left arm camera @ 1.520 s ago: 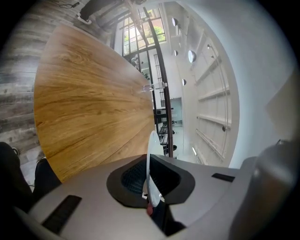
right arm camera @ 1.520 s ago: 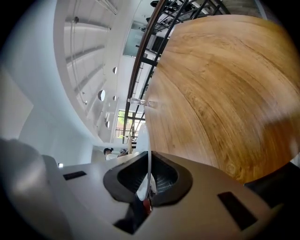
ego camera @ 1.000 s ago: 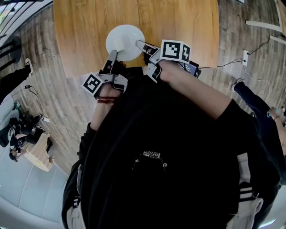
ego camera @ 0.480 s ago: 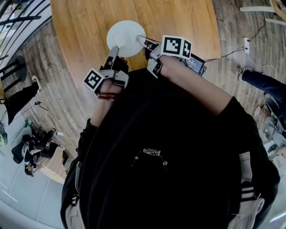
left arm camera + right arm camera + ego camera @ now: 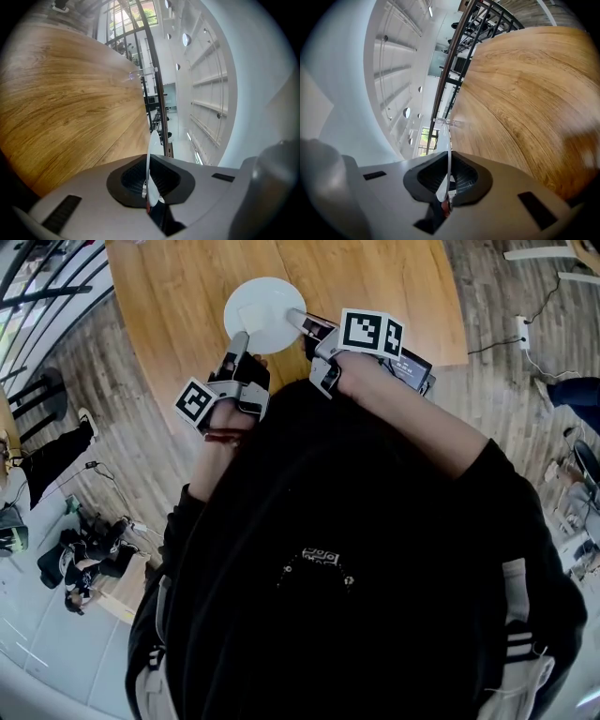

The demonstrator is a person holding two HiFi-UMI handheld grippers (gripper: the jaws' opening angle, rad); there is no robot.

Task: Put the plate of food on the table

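While left claw (image 5: 242, 337) and right claw (image 5: 294, 316) clamp, plate (image 5: 264, 306) spans between.

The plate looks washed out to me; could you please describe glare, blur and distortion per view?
Head view: plate blown white, nearly featureless, table edges bowed. Left gripper view: dark round vignette, heavy fisheye. Right gripper view: same, table blurred lower right.

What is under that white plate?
The wooden table lies below the plate, which the left tool and right tool grip by its rim. The wood directly beneath is covered, so whether the plate rests on it cannot be told.
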